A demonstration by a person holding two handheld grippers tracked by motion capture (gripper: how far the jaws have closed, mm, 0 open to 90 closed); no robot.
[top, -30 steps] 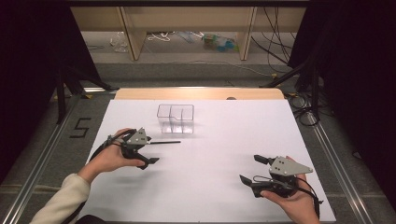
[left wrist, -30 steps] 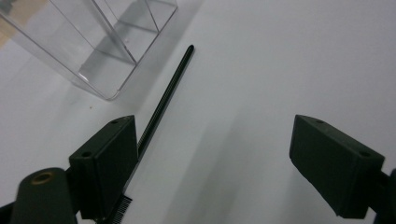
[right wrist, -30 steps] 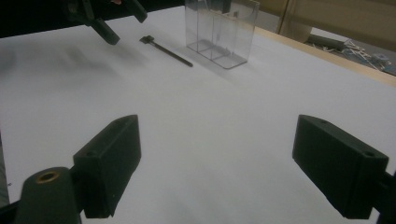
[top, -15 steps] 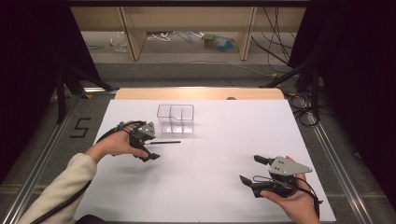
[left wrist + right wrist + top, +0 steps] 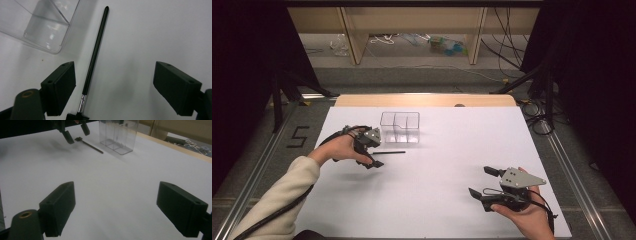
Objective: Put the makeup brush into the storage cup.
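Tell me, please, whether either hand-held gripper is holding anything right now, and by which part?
Nothing is held. The left hand-held gripper is open around the black rod lying on the table; the right hand-held gripper is open and empty.

Clear box [image 5: 400, 127] blocks far side; rest open.

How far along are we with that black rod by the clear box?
Nothing looks finished: the black rod lies flat on the white table beside the clear box, not in it. In hand: the left claw is open and straddles the rod's near end without gripping. Left: closing on it, lifting, and probably dropping it in the box. The right claw sits open, apart.
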